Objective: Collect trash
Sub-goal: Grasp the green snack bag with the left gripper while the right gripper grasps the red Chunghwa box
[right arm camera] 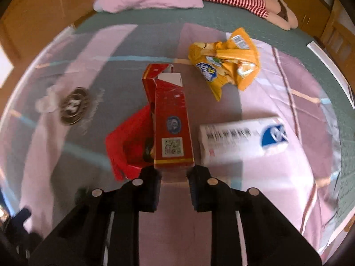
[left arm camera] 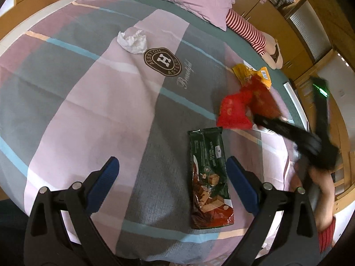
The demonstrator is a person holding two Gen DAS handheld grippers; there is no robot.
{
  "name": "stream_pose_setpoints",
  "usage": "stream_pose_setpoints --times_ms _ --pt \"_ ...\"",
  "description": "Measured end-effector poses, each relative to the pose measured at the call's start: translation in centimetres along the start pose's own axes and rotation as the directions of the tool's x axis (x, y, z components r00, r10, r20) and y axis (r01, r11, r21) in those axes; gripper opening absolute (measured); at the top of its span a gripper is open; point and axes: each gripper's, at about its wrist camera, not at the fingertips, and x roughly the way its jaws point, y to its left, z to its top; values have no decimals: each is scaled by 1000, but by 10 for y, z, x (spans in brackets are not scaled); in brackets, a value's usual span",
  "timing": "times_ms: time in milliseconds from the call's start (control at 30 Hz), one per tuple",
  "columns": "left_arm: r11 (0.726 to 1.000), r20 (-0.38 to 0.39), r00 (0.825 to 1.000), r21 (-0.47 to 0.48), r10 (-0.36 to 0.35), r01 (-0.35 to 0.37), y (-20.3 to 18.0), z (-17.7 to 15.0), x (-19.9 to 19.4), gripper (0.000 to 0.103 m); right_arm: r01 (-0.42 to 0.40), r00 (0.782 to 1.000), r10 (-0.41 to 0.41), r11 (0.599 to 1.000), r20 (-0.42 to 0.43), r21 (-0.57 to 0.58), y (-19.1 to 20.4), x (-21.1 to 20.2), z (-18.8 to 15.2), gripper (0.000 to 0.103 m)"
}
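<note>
Pink-grey quilt (left arm camera: 88,110), wooden cupboards (left arm camera: 255,2); right tool (right arm camera: 174,177) pinches red box (right arm camera: 172,115), left tool (left arm camera: 172,161) wide, empty.

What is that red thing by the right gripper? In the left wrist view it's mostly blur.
Observer: A long red carton with a QR code on its face, its near end at the tips of the right gripper.
Operator: Is it sealed?
Observer: No, the flap at its far end stands open.
Operator: Any trash that I'm missing?
Observer: A white-and-blue box lies just right of the carton in the right wrist view.
</note>
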Motion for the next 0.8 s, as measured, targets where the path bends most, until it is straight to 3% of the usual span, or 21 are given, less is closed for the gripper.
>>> stream_pose_setpoints --times_ms 200,367,433,533,567,667,800 --pt "991 -77 997 133 -26 36 -25 -8 15 96 -154 987 158 979 -20 131 -35 -42 -63 23" --pt "941 -156 988 336 8 46 -66 -29 37 96 -177 977 200 956 -78 234 -51 -40 -109 23" --pt "913 -162 985 407 60 11 -77 -38 48 93 -142 981 171 956 -94 255 -58 -39 -121 24" --pt "888 -152 981 459 119 -37 -81 -43 55 56 -61 994 84 955 -69 291 -68 -44 -129 50" --pt "892 -152 981 450 124 -43 -79 -41 56 52 -34 997 51 953 -50 300 -71 -46 -130 59" --pt "923 -145 983 382 111 -47 -65 -33 53 42 43 999 -38 952 -23 304 -74 -49 -128 61" --pt "950 -138 984 306 113 -66 -49 -27 49 41 129 991 -131 970 -7 204 -64 -41 -114 68"
